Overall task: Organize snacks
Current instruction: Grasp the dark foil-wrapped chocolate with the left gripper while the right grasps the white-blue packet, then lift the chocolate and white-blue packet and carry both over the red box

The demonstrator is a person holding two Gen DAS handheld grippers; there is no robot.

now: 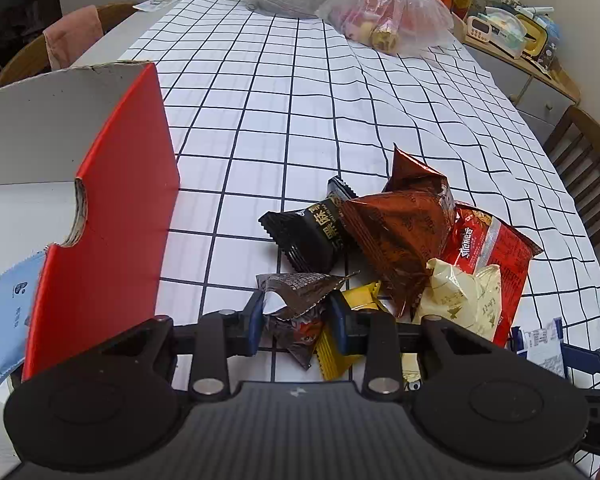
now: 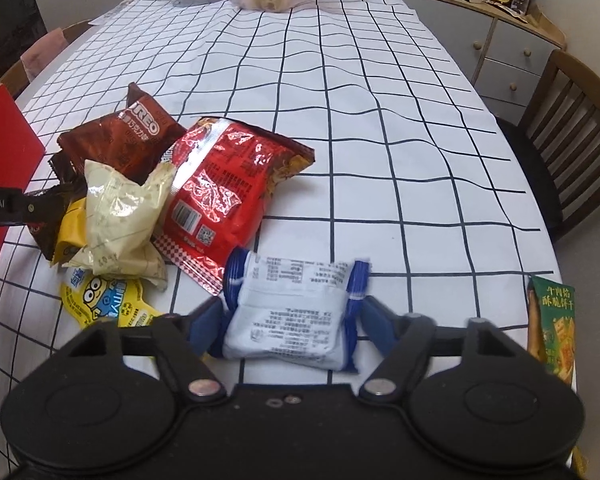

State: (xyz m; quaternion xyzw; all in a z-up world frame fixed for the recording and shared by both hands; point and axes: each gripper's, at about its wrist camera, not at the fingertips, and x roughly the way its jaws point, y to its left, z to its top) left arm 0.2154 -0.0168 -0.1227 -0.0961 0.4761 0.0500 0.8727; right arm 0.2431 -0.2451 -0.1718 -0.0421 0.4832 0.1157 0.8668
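Sorting snacks on the checked bench [image 2: 380, 120], with the red box [image 1: 112, 200] standing open on the left as what I take to be the drop spot. The pile sits beside it: a red bag [image 2: 224, 184], a brown cookie bag [image 2: 128, 136], a cream bag [image 2: 120, 216] and a black packet [image 1: 312, 236].

My right gripper [image 2: 290, 320] has its fingers on either side of a white-and-blue packet [image 2: 288, 320], crumpling its ends, so I'd call that clamped. My left gripper [image 1: 296, 320] has its fingers pinched on a small dark foil packet [image 1: 296, 304] at the near edge of the pile, with a yellow packet [image 1: 336, 356] right under it.

To do this well, I'd lift straight up so the yellow one doesn't drag along, and keep both squeezes light, since crinkly wrappers slip easily.
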